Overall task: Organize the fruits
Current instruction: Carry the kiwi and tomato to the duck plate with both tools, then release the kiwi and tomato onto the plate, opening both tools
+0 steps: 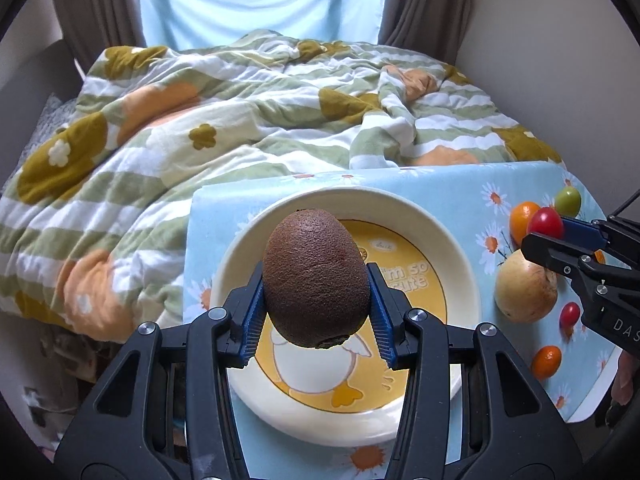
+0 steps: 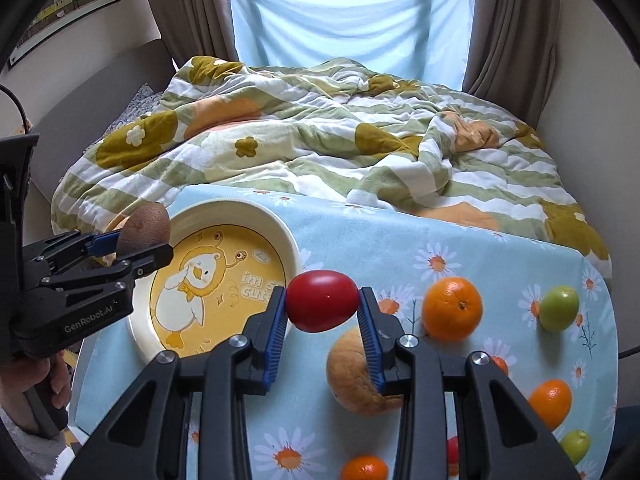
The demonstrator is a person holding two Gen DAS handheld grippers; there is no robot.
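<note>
A brown kiwi is clamped between the blue pads of the left gripper, whose jaws are parted only as far as the fruit's width and are pressed against its two sides. The gripper is tilted steeply downward, and the kiwi is held in the air above the cream plate, over the yellow duck picture printed in its middle. In the right wrist view the same gripper is seen from the side at the left edge, with the hand that holds it wrapped round the grip below, a grey sleeve just beneath. A small red tomato is pinched lengthwise between the pads of the right gripper, whose jaws are drawn close on it; this gripper is also angled downward and is held just to the right of the plate, above the blue daisy-patterned cloth. On the cloth beneath and beyond it, a pale yellow-brown round fruit is partly hidden behind the right pad, and an orange and a green fruit are set further right, apart from each other. Another orange fruit, a second green one and a further orange one are scattered nearer the lower edge. Beyond the cloth, a rumpled striped blanket with flowers is spread, and a pale blue curtain is hung at the back.
</note>
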